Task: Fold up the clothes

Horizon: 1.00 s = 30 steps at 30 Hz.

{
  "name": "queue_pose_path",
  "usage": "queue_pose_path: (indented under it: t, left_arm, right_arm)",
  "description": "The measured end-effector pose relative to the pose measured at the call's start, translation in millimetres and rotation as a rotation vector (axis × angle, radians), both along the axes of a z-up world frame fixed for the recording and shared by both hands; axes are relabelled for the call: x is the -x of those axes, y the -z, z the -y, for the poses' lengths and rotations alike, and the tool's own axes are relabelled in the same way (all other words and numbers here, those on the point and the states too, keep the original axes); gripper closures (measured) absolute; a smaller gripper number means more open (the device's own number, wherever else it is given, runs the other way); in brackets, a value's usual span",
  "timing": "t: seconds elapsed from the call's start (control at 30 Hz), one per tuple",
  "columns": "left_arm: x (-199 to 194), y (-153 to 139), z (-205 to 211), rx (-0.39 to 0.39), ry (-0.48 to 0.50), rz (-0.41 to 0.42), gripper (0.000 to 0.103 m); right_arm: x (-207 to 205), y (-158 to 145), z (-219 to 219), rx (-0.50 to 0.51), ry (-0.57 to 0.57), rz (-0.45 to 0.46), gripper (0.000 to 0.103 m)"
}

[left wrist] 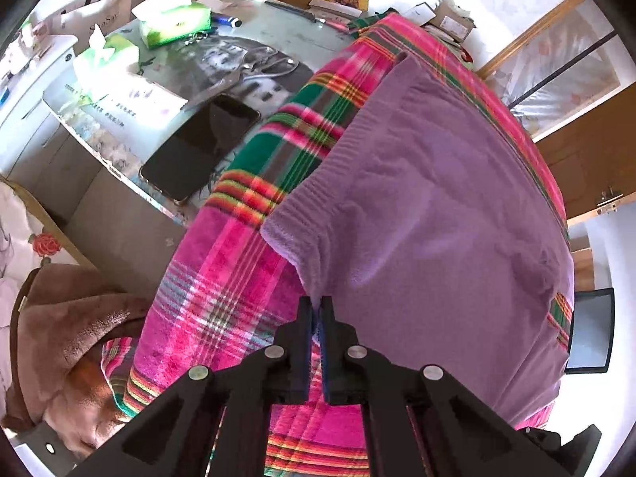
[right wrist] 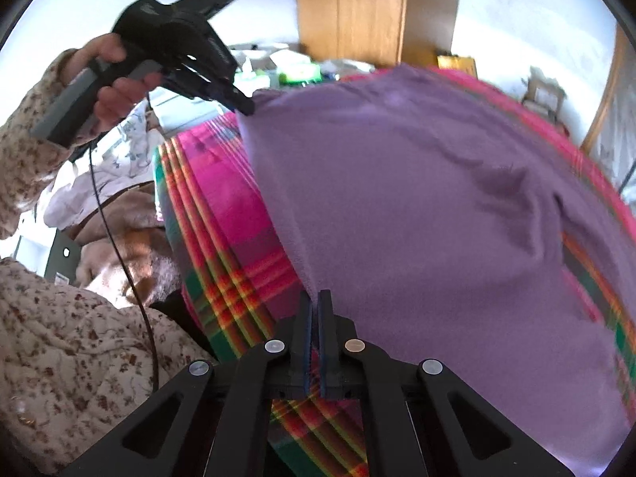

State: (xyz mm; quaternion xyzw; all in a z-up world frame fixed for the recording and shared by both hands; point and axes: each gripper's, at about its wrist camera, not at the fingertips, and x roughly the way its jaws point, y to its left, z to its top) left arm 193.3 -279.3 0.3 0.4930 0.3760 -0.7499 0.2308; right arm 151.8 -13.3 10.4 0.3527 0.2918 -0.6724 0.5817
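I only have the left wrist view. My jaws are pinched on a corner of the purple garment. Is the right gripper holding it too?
Observer: Yes. The right gripper is shut on a near edge of the purple garment.
Operator: Can you see my left gripper from there?
Observer: Yes, the left gripper is raised at upper left, clamping a lifted corner.
Operator: Anything trailing from it?
Observer: A thin black cable hangs from its handle past a floral sleeve.

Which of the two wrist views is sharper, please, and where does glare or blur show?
Left wrist view: sharp; the purple knitted garment shows its ribbing, walls and window wash out white. Right wrist view: motion-blurred, smearing the pink plaid blanket.
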Motion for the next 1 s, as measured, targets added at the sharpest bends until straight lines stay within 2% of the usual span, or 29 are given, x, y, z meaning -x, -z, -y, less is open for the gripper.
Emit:
queue_pose_path:
  t: [0.1, 0.3, 0.4, 0.53, 0.63, 0.7, 0.8, 0.87, 0.93, 1.0]
  left_arm:
    - [-2, 4, 0, -0.005, -0.003, 0.003, 0.1]
    - [-1, 6, -5, 0.026, 0.02, 0.017, 0.097]
    - [-5, 3, -5, 0.038, 0.014, 0.027, 0.091]
    - [-12, -4, -5, 0.064, -0.006, 0.03, 0.09]
    - [-18, -13, -6, 0.105, -0.03, 0.03, 0.09]
    - [-22, -22, -10, 0.133, -0.049, 0.0, 0.09]
    - [-18, -31, -20, 0.146, -0.035, -0.044, 0.09]
    - [-7, -32, -29, 0.139, 0.006, -0.056, 0.09]
    - [7, -31, -40, 0.144, 0.047, -0.057, 0.09]
    - [19, -28, -52, 0.138, 0.084, -0.061, 0.09]
  right_arm:
    - [-5, 4, 0, -0.009, -0.002, -0.025, 0.1]
    - [2, 6, -2, 0.005, 0.043, -0.001, 0.097]
    - [4, -1, -14, 0.039, 0.071, -0.002, 0.094]
    - [15, -14, -37, 0.105, 0.126, 0.029, 0.09]
    - [31, -24, -62, 0.158, 0.19, 0.05, 0.082]
    - [45, -29, -81, 0.176, 0.273, 0.028, 0.08]
    - [72, -29, -116, 0.198, 0.459, 0.013, 0.08]
    - [95, -26, -148, 0.218, 0.622, 0.033, 0.079]
    - [112, -25, -173, 0.247, 0.733, 0.045, 0.079]
    - [129, -22, -194, 0.233, 0.84, 0.022, 0.077]
